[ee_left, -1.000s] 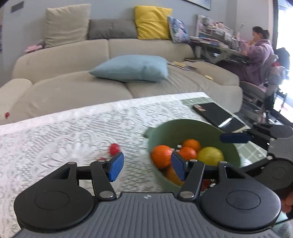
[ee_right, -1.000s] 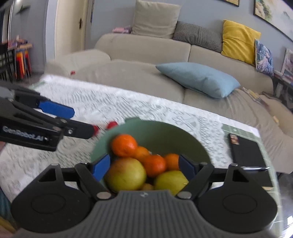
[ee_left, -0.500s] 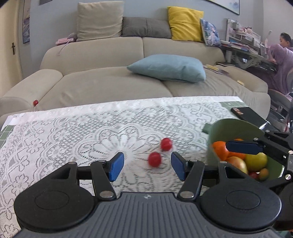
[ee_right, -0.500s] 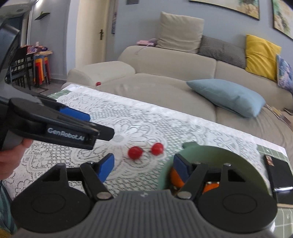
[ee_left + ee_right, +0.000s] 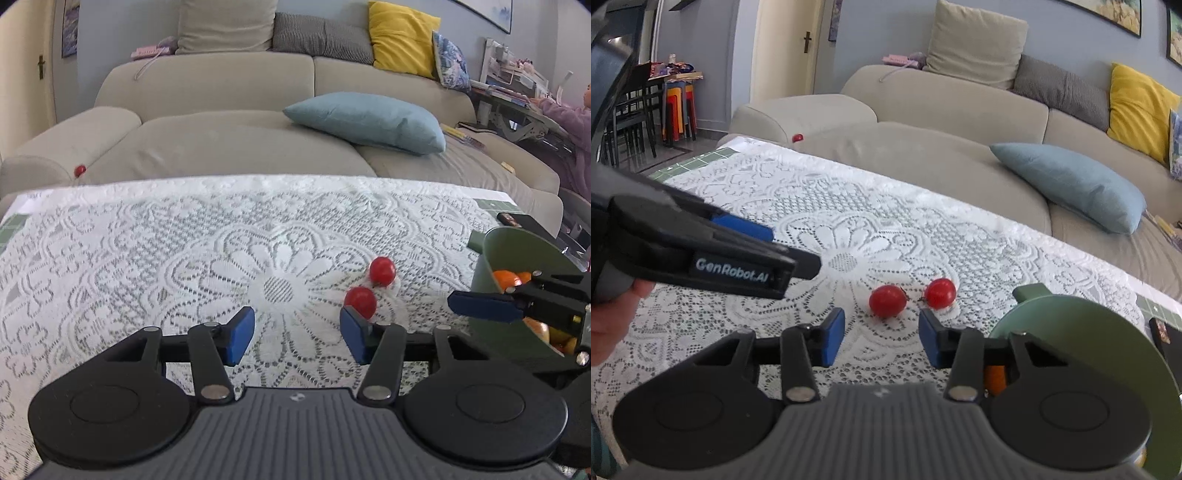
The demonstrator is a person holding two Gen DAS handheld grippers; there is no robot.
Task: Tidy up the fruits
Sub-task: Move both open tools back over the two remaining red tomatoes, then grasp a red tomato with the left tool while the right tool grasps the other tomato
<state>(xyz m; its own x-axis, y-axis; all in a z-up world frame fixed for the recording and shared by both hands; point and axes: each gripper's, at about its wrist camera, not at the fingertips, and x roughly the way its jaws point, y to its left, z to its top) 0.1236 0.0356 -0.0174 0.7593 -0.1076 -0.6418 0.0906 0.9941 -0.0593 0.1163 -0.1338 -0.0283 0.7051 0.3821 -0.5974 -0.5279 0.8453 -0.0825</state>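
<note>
Two small red tomatoes lie side by side on the lace tablecloth: the near one and the far one. A green bowl holding oranges and other fruit stands to their right. My left gripper is open and empty, the near tomato just beyond its right finger. My right gripper is open and empty, just short of the near tomato. The left gripper also shows in the right wrist view.
The table is covered with white lace. A beige sofa with a blue cushion stands behind it; a small red ball lies on its arm. A dark notebook lies at the table's far right corner.
Both grippers have swung left, away from the bowl, toward the two tomatoes. The bowl has shifted to the right edge of both views. Both stay open.
</note>
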